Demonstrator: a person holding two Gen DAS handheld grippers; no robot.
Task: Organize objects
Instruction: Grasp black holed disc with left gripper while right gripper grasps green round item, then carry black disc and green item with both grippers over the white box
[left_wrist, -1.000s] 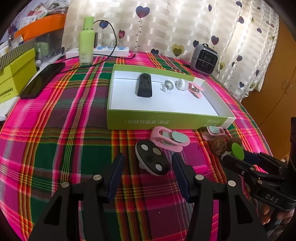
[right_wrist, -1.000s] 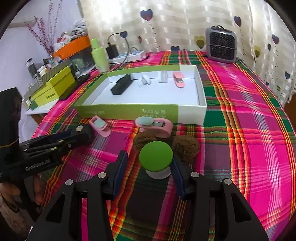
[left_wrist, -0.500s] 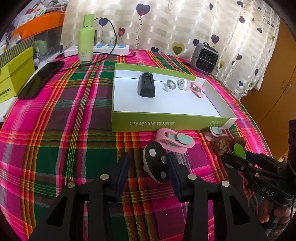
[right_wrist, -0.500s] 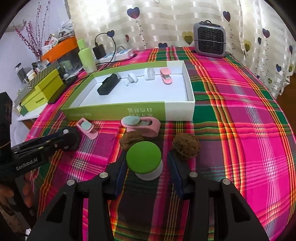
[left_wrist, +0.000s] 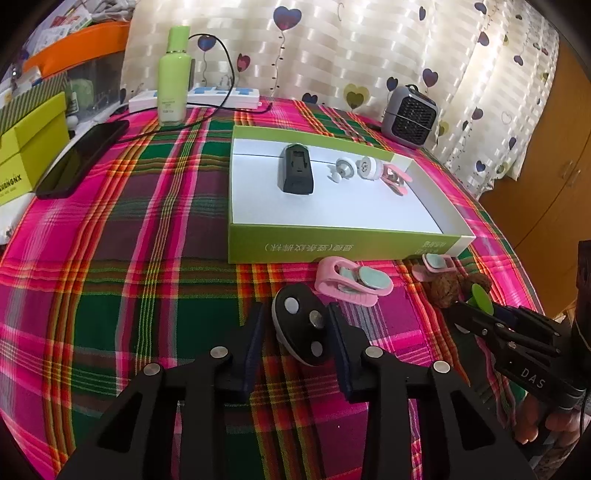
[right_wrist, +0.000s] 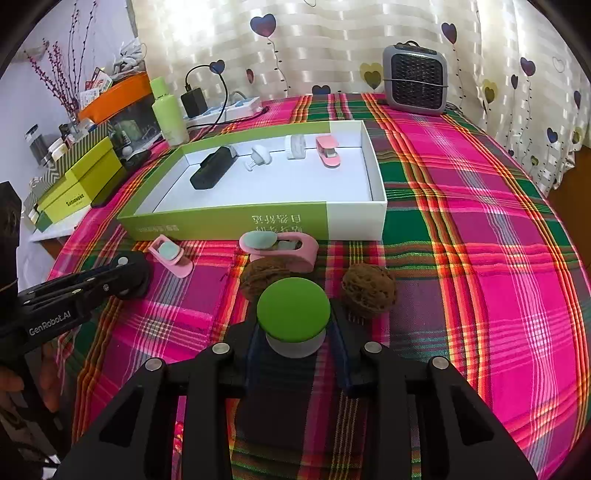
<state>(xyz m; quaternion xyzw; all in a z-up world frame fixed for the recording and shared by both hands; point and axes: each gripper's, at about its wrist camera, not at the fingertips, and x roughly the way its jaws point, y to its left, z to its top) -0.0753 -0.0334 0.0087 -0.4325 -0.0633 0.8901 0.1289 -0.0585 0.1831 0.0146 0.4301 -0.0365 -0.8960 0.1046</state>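
Observation:
My left gripper (left_wrist: 297, 328) is closing, and its pads touch both sides of a black disc (left_wrist: 301, 325) with three metal dots, tipped on edge on the plaid cloth. My right gripper (right_wrist: 295, 334) is closing too, its pads against a white knob with a green cap (right_wrist: 293, 314). Two walnuts (right_wrist: 369, 290) flank that knob. A large pink clip (left_wrist: 351, 284) and a small pink clip (left_wrist: 434, 264) lie before the green-and-white box (left_wrist: 332, 245). Inside the box are a black device (left_wrist: 295, 173), two white knobs and a pink clip.
At the back stand a green bottle (left_wrist: 173, 88), a power strip (left_wrist: 218, 98) with cables, and a grey heater (right_wrist: 415, 79). A phone (left_wrist: 81, 158) and yellow-green boxes (left_wrist: 26, 147) lie at the left. The table edge drops off at the right.
Both pairs of jaws have narrowed onto their objects. The black disc has tipped up from lying flat. Neither hand has shifted.

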